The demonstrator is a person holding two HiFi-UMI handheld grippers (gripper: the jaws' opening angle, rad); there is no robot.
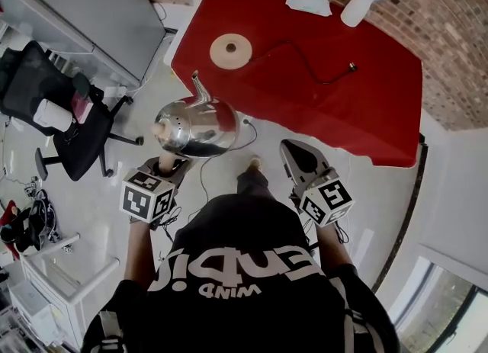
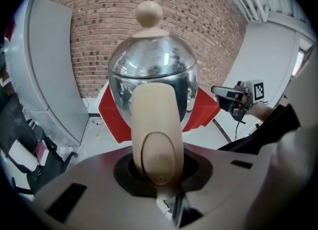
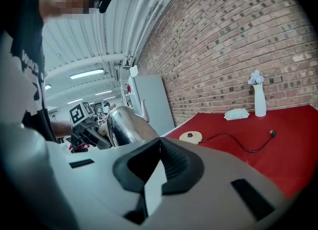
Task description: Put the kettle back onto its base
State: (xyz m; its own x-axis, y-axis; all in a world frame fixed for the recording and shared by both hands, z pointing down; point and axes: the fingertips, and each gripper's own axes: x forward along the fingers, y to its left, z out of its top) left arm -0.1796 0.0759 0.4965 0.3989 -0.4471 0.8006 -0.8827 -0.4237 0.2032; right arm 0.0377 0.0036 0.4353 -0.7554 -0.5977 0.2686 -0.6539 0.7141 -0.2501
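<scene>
A shiny steel kettle (image 1: 197, 124) with a pale wooden handle hangs in the air over the floor, short of the red table (image 1: 358, 107). My left gripper (image 1: 169, 162) is shut on that handle (image 2: 155, 139); the kettle's body (image 2: 151, 75) and knob fill the left gripper view. The round beige base (image 1: 230, 49) lies on the table's near left part, and its black cord trails to the right. My right gripper (image 1: 293, 157) is beside the kettle, shut with nothing in it. In the right gripper view the kettle (image 3: 126, 124) is at left and the base (image 3: 191, 136) beyond.
A white vase with flowers (image 1: 361, 2) and a folded white cloth (image 1: 308, 1) sit at the table's far edge by the brick wall. A black office chair (image 1: 53, 107) and a grey cabinet (image 1: 84, 8) stand at left. A cable lies on the floor below the kettle.
</scene>
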